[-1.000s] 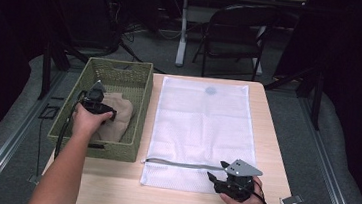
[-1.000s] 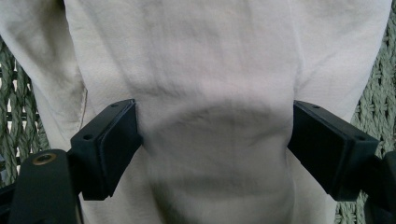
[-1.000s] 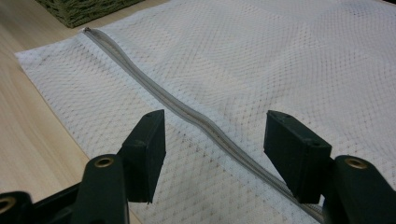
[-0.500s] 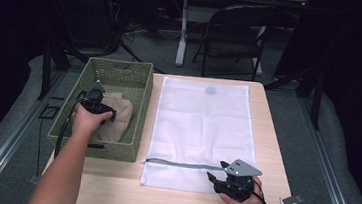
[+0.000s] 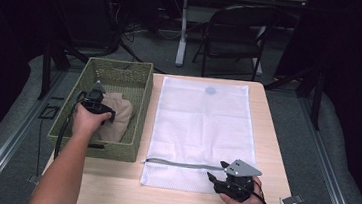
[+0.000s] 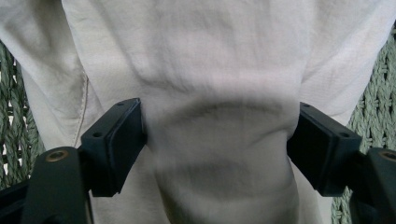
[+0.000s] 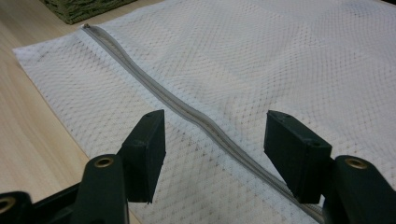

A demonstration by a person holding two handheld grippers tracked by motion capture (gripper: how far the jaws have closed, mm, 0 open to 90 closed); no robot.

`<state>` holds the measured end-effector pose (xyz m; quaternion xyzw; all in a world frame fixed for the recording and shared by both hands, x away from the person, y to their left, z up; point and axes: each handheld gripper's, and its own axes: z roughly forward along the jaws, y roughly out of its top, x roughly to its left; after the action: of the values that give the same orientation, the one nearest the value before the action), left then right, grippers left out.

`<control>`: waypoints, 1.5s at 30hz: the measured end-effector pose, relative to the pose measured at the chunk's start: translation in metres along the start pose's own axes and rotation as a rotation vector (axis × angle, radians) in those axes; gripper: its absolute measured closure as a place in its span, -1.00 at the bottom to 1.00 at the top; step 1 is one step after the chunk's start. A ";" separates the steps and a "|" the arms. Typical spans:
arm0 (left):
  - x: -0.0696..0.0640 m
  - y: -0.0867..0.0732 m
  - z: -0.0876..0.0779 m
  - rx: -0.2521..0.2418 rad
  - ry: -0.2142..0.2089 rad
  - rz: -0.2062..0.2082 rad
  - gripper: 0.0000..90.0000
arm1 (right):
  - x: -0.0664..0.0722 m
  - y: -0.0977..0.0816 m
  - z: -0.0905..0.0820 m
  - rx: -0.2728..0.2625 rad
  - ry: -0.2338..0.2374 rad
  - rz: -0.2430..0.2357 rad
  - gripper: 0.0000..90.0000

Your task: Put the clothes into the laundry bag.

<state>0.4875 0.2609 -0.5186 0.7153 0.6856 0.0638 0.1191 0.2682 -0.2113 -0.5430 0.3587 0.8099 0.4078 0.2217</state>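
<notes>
beige cloth (image 6: 219, 93) (crumpled) in basket (image 5: 137, 123)

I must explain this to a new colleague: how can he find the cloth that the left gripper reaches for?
On the table's left side stands a green woven basket. The cloth lies inside it, beige and crumpled, unlike the flat white mesh bag beside the basket.

One woven green basket (image 5: 140, 109), one beige cloth garment (image 5: 118, 117), one white mesh zippered laundry bag (image 5: 201, 129) and two black claws (image 5: 112, 116) (image 5: 214, 174) are counted.
</notes>
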 end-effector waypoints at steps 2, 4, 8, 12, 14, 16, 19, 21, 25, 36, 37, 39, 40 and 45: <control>0.000 0.000 0.000 0.000 0.000 0.001 -0.44 | 0.001 0.000 0.000 -0.001 -0.009 -0.014 -0.14; 0.001 0.000 0.000 0.000 -0.001 0.002 -0.39 | 0.002 0.000 0.000 0.001 -0.004 -0.020 -0.14; 0.001 -0.001 -0.001 -0.007 -0.006 0.004 -0.28 | 0.001 0.000 0.000 0.002 -0.004 -0.020 -0.14; 0.003 -0.002 -0.002 -0.012 -0.018 0.007 -0.19 | 0.003 0.001 -0.001 0.003 -0.017 -0.039 -0.14; 0.004 -0.002 -0.002 -0.023 -0.024 -0.002 -0.15 | 0.004 0.001 -0.001 0.004 -0.018 -0.046 -0.14; 0.006 -0.004 -0.003 -0.032 -0.031 -0.006 -0.10 | 0.004 0.001 0.000 0.005 -0.017 -0.055 -0.14; 0.006 -0.004 -0.004 -0.036 -0.031 -0.001 -0.03 | 0.005 0.001 0.000 0.007 -0.020 -0.058 -0.14; 0.007 -0.004 -0.005 -0.036 -0.026 0.006 0.01 | 0.005 0.001 0.000 0.007 -0.018 -0.059 -0.14; 0.007 -0.005 -0.006 -0.046 -0.024 0.004 0.07 | 0.004 0.001 0.000 0.003 -0.018 -0.055 -0.14; 0.008 -0.005 -0.010 -0.048 -0.026 0.007 0.17 | 0.003 0.001 0.000 0.006 -0.016 -0.049 -0.14; 0.008 -0.005 -0.010 -0.048 -0.026 0.007 0.17 | 0.003 0.001 0.000 0.006 -0.016 -0.049 -0.14; 0.009 -0.005 -0.011 -0.047 -0.029 0.013 0.18 | 0.004 0.001 0.000 0.007 -0.017 -0.048 -0.14; 0.009 -0.005 -0.012 -0.049 -0.031 0.016 0.19 | 0.004 0.001 0.000 0.006 -0.017 -0.048 -0.14; 0.010 -0.005 -0.013 -0.051 -0.036 0.010 0.20 | 0.004 0.001 0.000 0.006 -0.017 -0.048 -0.14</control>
<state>0.4797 0.2719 -0.5084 0.7165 0.6779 0.0693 0.1493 0.2664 -0.2080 -0.5424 0.3433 0.8176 0.3967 0.2372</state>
